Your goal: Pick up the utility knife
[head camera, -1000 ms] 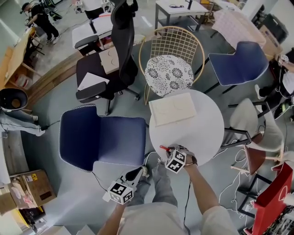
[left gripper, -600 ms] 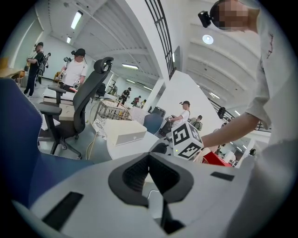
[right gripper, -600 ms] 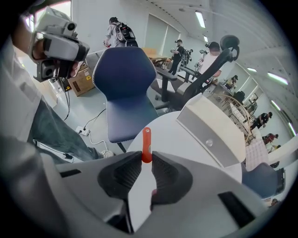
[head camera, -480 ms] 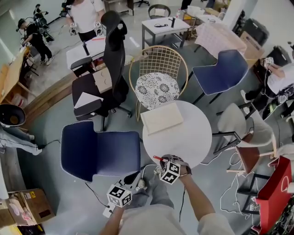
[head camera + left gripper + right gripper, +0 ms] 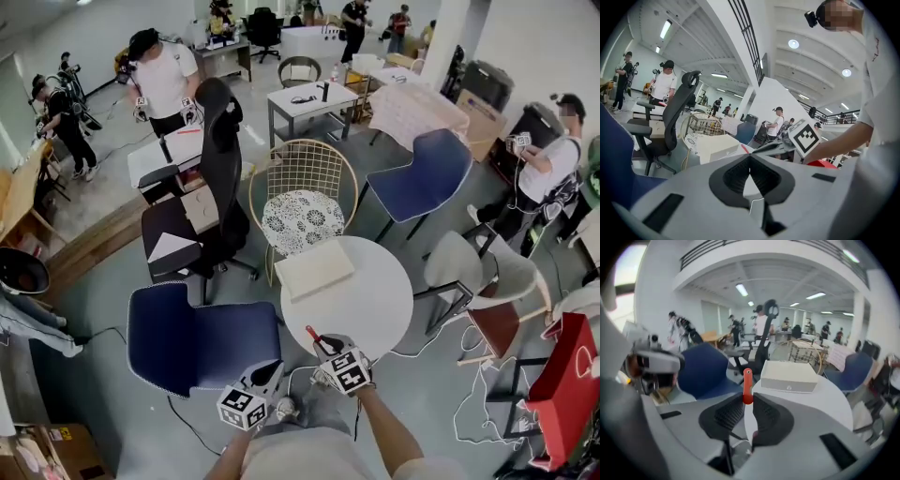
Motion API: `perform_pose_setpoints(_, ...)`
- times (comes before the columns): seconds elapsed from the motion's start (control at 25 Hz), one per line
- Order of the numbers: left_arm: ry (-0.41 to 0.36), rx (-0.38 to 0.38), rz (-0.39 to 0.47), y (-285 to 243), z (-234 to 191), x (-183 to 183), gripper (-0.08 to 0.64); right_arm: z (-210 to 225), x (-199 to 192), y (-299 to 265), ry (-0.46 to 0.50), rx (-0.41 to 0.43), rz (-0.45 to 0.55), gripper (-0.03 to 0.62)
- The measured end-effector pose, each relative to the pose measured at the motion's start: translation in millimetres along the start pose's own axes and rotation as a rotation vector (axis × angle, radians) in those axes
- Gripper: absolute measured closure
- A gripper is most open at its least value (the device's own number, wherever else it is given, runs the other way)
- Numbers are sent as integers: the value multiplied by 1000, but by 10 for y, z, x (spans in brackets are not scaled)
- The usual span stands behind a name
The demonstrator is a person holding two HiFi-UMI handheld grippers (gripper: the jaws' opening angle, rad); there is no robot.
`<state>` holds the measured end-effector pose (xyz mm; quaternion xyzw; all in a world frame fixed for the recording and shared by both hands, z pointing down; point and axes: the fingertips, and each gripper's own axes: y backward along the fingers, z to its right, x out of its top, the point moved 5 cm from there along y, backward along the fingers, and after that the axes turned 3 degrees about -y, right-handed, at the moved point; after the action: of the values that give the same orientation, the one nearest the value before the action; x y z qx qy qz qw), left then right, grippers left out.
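Close above the person's lap, the left gripper [image 5: 265,377] points forward, almost level, its jaws clenched together on nothing. Just to its right, the right gripper [image 5: 325,349] tilts downward over the near edge of the round white tabletop [image 5: 394,300]. Its jaws are grasping the red utility knife [image 5: 312,335], which sticks out past their tips. Farther on the tabletop lies a white box [image 5: 314,269].
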<state>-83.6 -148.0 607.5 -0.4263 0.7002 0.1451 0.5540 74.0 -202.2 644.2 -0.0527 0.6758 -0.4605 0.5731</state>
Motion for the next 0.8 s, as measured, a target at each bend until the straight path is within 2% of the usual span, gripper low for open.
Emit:
perform_pose_setpoints(0.12,-19,-16,7,-18,27,41,548,62,120,174,-227,-15,169,512)
perform_pose_setpoints(0.28,-41,-37,10,-11,90,87,548,25,187,443,-381,-34,324,512)
perform_pose_setpoints(0.4,-52,-53,14,-1,129,117,548,-63,205,606,-397,-69,382,512)
perform_pose_setpoints(0.6,-73,-91,29,17,274,178,548,-202,156,825,-400,-104,414,512)
perform_pose_setpoints(0.8,-88,-111,40,15,445,175,548,-324,-3,1019,-404,-102,437,512)
